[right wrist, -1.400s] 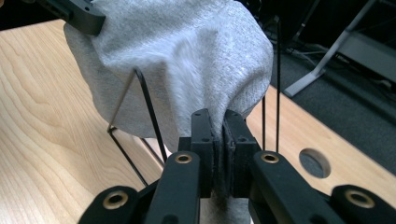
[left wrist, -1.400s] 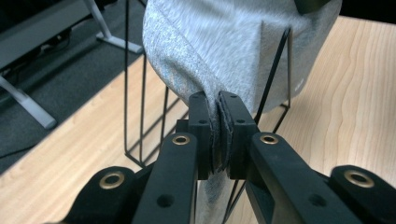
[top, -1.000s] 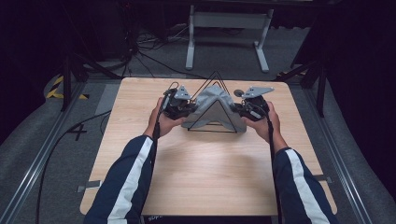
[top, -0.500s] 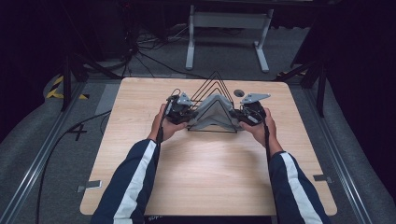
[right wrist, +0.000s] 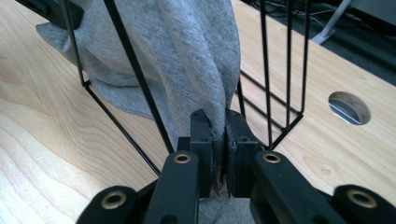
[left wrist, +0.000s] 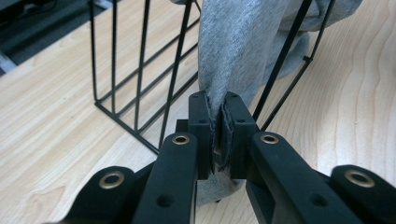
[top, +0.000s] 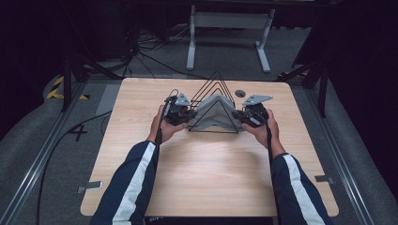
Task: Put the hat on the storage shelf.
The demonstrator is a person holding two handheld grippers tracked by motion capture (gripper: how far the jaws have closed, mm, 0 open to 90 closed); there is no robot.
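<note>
Left gripper [left wrist: 218,135]: the fingers [left wrist: 200,122] are closed to a narrow slit and clamp a fold of the grey cloth [left wrist: 233,51], which passes up between the pads and over the black wire rack [left wrist: 140,84]. Right gripper [right wrist: 219,149]: the fingers [right wrist: 203,135] are likewise nearly closed and pinch the opposite edge of the same grey cloth [right wrist: 187,60]; the fabric rises from the pads in loose folds. In the high view the left gripper [top: 180,111] and the right gripper [top: 248,115] sit at the two lower corners of the triangular wire rack [top: 215,84], one on each side, with the grey cloth [top: 213,112] draped over the rack between them like a tent. The rack stands upright on the wooden surface [top: 206,178], in its far half and roughly centred from left to right. A round cable hole [top: 240,93] lies in the surface just beside the rack on its far right side. The near half of the surface is open between the person's forearms. The far edge of the surface runs just behind the rack, and a grey stand [top: 230,21] is on the floor beyond it.
</note>
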